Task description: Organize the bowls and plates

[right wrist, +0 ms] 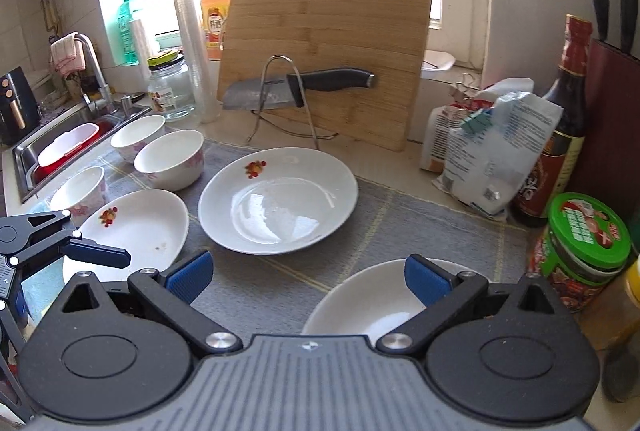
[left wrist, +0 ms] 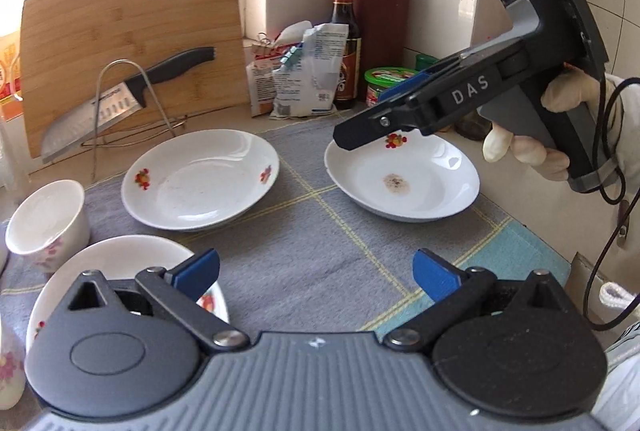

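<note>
on a grey checked mat [left wrist: 312,231] covering the counter, three white plates and several bowls are lying apart from one another. seen from the left wrist, the middle plate [left wrist: 200,179] with fruit motifs is sitting at 11 o'clock of the mat's centre, the stained plate [left wrist: 404,183] at 2 o'clock, and the near plate [left wrist: 116,263] at 8 o'clock, partly passing under the left gripper [left wrist: 316,275]. a floral bowl [left wrist: 48,223] is standing upright just beside the near plate, at 10 o'clock of it. the left gripper's blue pads are standing wide apart above bare mat, gripping nothing.

the right gripper [left wrist: 356,135], held by a gloved hand [left wrist: 532,135], is hovering over the far rim of the stained plate; from this side its fingers overlap. from the right wrist, the right gripper [right wrist: 308,279] is showing its pads spread wide and empty, with the stained plate's rim [right wrist: 360,295] lying between and below them. the middle plate [right wrist: 280,199] is lying at 12 o'clock, the near plate [right wrist: 136,227] at 9 o'clock beside the left gripper's finger [right wrist: 96,255], and three bowls [right wrist: 170,159] are grouping at 10 o'clock near the sink [right wrist: 60,151].

beyond the mat, a cutting board [right wrist: 328,47] is leaning against the window, a knife [right wrist: 300,87] is resting in a wire rack, and a sauce bottle [right wrist: 560,127], bags and a green-lidded jar [right wrist: 584,247] are standing at 3 o'clock.
</note>
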